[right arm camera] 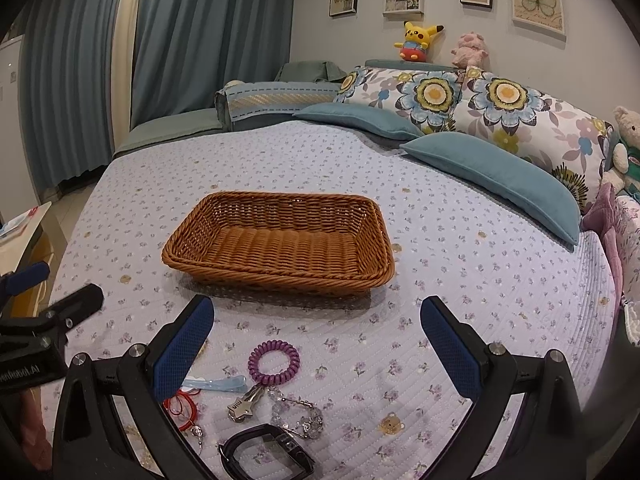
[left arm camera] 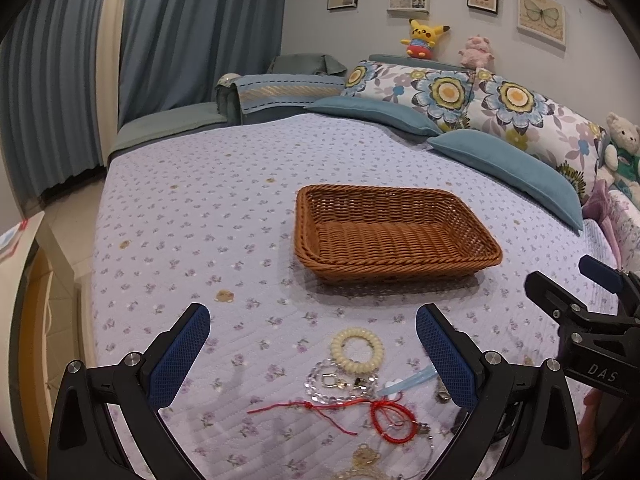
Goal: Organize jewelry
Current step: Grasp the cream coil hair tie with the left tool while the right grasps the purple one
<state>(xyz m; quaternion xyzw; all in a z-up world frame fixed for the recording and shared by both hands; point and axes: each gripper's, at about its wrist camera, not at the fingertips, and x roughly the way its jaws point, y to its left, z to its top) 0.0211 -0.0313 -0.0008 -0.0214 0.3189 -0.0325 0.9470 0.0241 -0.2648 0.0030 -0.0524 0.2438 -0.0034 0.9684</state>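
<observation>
A brown wicker basket [left arm camera: 394, 236] sits empty on the bed; it also shows in the right wrist view [right arm camera: 280, 240]. My left gripper [left arm camera: 312, 354] is open above a cream coil hair tie [left arm camera: 357, 350], a clear bead bracelet [left arm camera: 340, 382], a red cord bracelet [left arm camera: 384, 414] and a light blue hair clip [left arm camera: 406, 382]. My right gripper [right arm camera: 316, 344] is open above a purple coil hair tie [right arm camera: 274, 362], a silver guitar charm [right arm camera: 244, 404], a clear bead bracelet [right arm camera: 298, 414], a black band [right arm camera: 266, 454] and the light blue clip [right arm camera: 218, 384].
The bed has a lilac floral quilt [left arm camera: 200, 220]. Blue cushions [left arm camera: 508, 168] and flowered pillows [left arm camera: 460, 92] lie at the back right. Blue curtains [left arm camera: 180, 32] hang at the left. A teddy bear [left arm camera: 622, 148] sits at the far right.
</observation>
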